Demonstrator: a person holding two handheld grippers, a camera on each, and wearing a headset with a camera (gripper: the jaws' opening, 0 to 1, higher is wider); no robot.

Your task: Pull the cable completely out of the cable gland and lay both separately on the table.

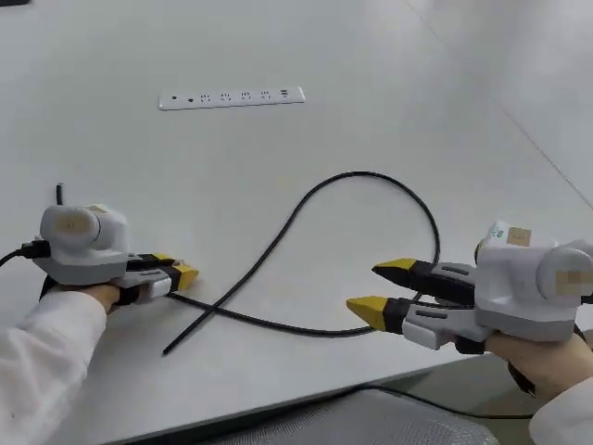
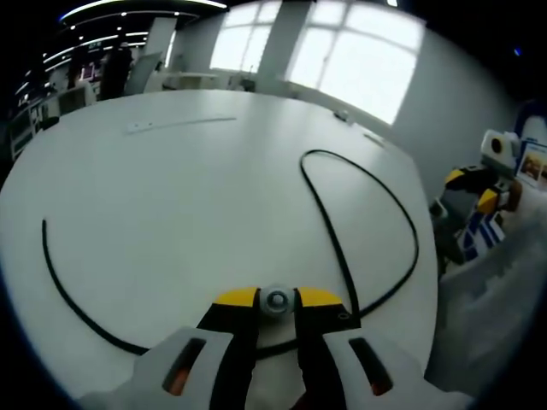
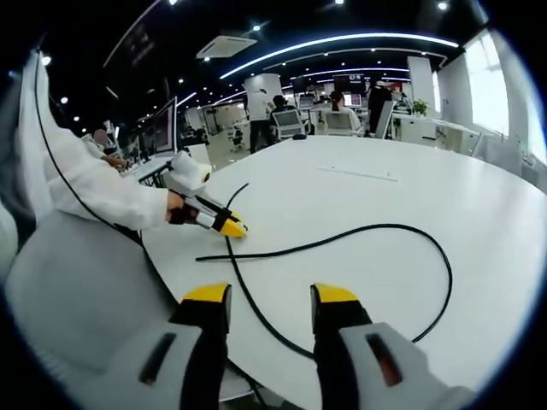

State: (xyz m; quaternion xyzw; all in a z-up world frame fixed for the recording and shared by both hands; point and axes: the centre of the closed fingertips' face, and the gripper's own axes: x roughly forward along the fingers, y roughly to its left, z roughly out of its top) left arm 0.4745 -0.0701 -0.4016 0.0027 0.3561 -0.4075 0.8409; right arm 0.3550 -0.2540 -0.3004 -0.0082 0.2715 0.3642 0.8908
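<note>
Cable lies in a wide loop on the white surface in the head view. It crosses itself near the left hand-held gripper, whose jaws are pinched together. The right hand-held gripper hovers spread just beside the loop. In the left gripper view, the yellow tips clamp a small round cable gland, and the cable runs beneath them. Whether it passes through the gland I cannot tell. In the right gripper view, the released jaws point at the cable lying ahead. It looks light, limp and smooth, so it is best gripped close to the gland.
</note>
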